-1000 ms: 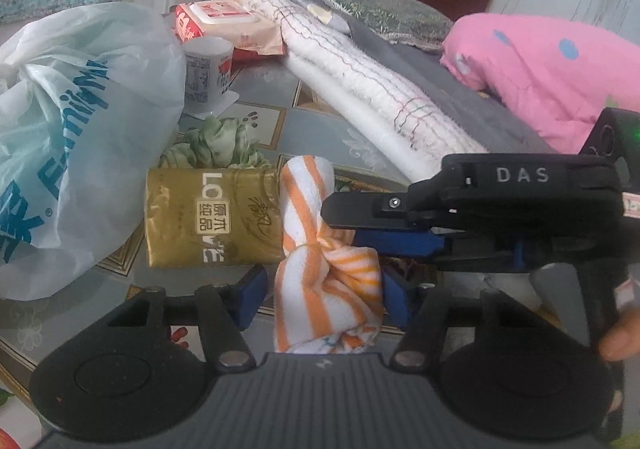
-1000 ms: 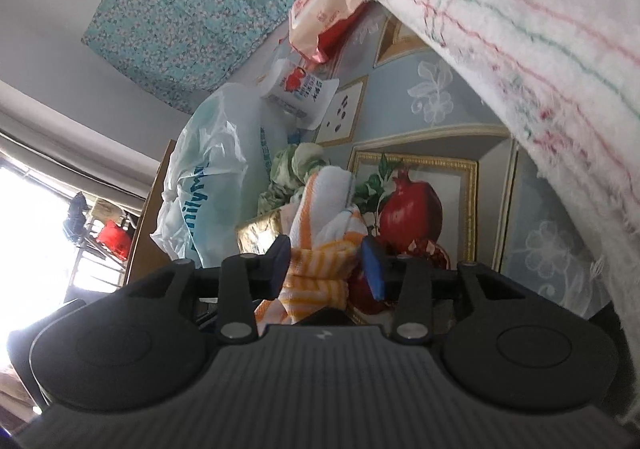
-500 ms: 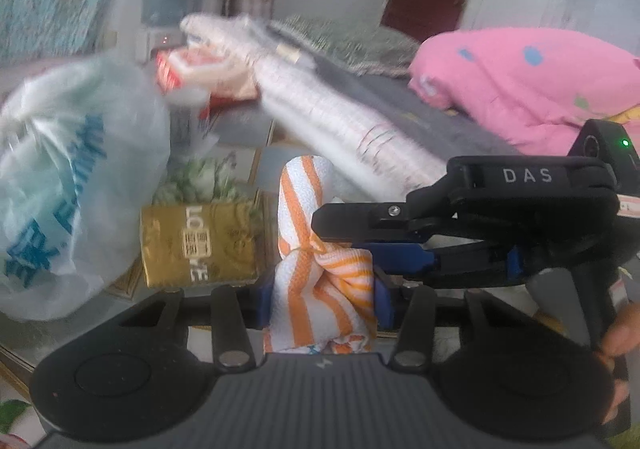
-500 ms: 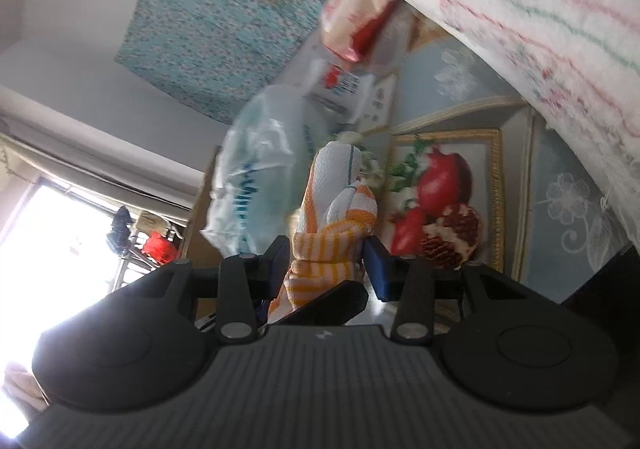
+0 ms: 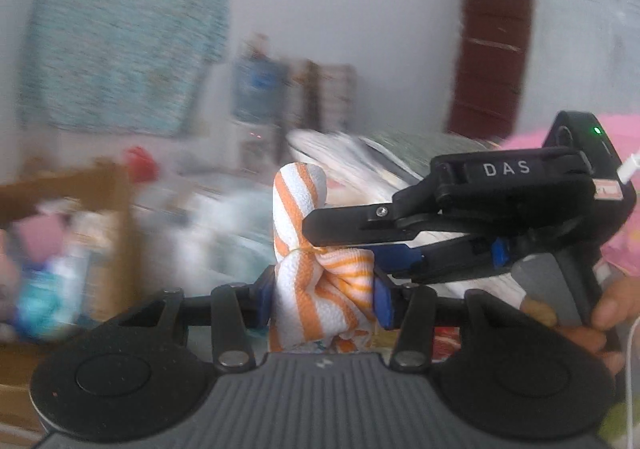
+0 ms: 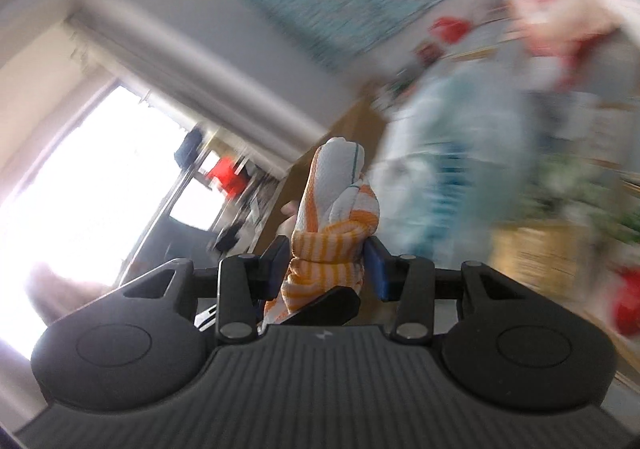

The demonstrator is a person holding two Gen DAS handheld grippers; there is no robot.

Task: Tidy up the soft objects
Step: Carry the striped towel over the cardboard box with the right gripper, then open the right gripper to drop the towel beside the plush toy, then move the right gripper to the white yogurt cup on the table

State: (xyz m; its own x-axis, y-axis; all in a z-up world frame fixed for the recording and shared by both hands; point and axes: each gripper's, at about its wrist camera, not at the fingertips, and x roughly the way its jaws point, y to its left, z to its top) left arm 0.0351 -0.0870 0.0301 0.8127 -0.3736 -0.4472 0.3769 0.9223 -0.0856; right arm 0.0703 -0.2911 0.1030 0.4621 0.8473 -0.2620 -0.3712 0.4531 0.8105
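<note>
We grip the knotted striped towel (image 5: 320,285) with both left gripper (image 5: 320,295) and right gripper (image 6: 326,263), fingers clenched; everything behind is blurred.

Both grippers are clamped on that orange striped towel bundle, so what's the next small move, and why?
Probably carry the orange striped towel together toward a clear spot, neither grip loosening. The left gripper pinches its lower knot while the right gripper crosses in from the side, so moving them apart would likely tug the bundle open.
</note>
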